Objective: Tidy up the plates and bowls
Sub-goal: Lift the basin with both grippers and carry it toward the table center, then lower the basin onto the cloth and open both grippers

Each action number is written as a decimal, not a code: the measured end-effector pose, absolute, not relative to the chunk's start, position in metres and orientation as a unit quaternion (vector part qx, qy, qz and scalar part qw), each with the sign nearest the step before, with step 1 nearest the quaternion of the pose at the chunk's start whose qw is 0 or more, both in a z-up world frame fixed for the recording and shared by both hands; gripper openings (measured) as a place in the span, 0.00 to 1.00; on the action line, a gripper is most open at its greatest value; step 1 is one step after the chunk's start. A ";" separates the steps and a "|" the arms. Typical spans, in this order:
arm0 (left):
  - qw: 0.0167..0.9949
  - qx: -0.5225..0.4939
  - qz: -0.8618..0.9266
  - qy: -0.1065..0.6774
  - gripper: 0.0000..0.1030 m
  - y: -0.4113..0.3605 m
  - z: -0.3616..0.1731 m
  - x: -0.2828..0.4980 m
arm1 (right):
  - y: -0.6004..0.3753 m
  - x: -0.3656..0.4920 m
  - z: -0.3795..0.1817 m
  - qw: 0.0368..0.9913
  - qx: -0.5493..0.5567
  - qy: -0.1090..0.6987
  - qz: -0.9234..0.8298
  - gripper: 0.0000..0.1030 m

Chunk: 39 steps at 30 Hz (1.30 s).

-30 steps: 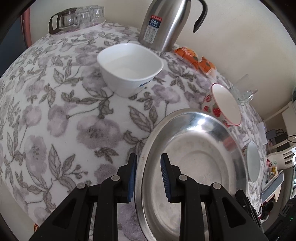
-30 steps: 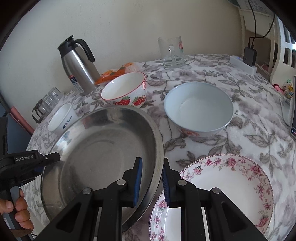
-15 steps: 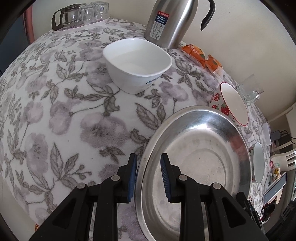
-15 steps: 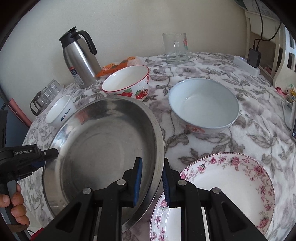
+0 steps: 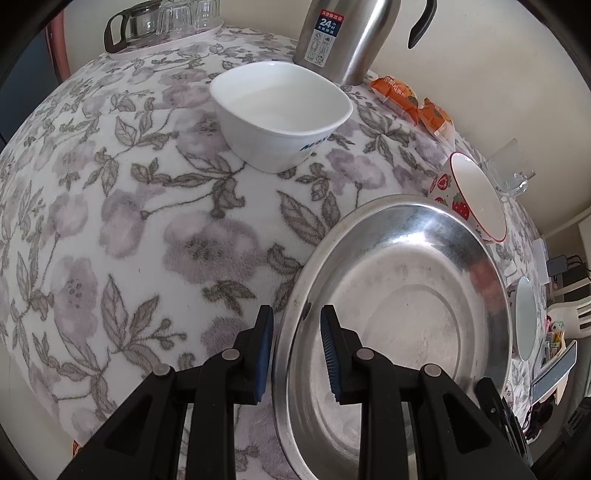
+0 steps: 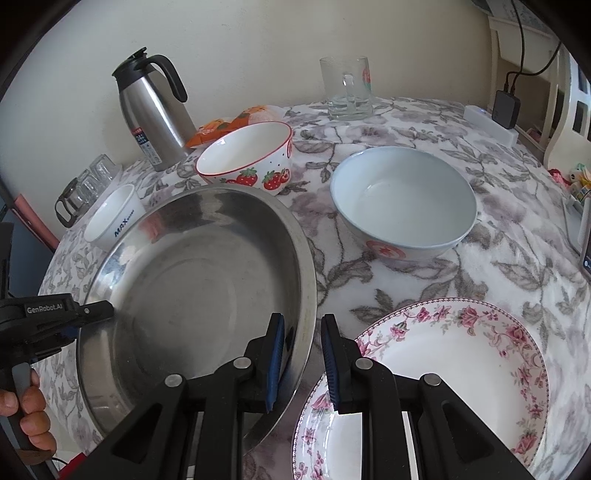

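- Left gripper (image 5: 296,350): its two blue-padded fingers straddle the left rim of the steel basin (image 5: 399,325), one pad outside, one inside, pinching the rim. In the right wrist view this gripper (image 6: 105,308) reaches in from the left edge, with a hand (image 6: 26,410) on its grip below.
- Glass cups (image 6: 86,184) and a glass pot (image 5: 133,26) sit at the table's far left edge.
- White bowl (image 5: 282,114): upright on the floral cloth (image 5: 147,221), near the far left edge, just in front of the flask (image 5: 343,33); blue lettering on its side.
- Flask: steel, black handle, upright at the far edge by the wall.
- Orange packets (image 6: 229,127) lie just right of the flask, behind the strawberry bowl (image 6: 247,155).
- Steel basin: empty, held between both grippers near the table's front edge; its right rim overlaps the flowered plate (image 6: 443,384).
- Strawberry bowl: upright, just behind the basin's far rim.
- Right gripper (image 6: 302,356): fingers straddle the basin's right rim, clamped on it, one pad inside, one outside above the plate.
- Pale blue bowl (image 6: 402,203): upright and empty, right of the strawberry bowl, behind the plate.
- Glass mug (image 6: 347,88): at the far edge, behind the blue bowl.
- Flowered plate: at the front right edge, empty.
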<state>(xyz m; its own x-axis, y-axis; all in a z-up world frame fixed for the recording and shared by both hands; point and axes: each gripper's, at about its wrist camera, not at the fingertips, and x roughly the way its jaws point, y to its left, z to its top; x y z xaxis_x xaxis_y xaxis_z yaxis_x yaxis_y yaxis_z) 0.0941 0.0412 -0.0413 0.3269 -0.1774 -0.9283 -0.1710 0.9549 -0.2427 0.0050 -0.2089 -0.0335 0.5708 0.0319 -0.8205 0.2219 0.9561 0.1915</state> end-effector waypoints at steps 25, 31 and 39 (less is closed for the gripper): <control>0.821 -0.140 0.021 0.553 0.51 0.050 -0.010 0.090 | -0.219 -0.004 -0.007 0.890 0.167 0.418 -0.074 0.60; 0.823 -0.124 0.041 0.552 0.72 0.051 -0.007 0.089 | -0.216 -0.001 -0.008 0.890 0.155 0.422 -0.076 0.76; 0.830 -0.086 0.067 0.547 0.86 0.047 -0.007 0.088 | -0.215 0.000 -0.010 0.892 0.142 0.422 -0.081 1.00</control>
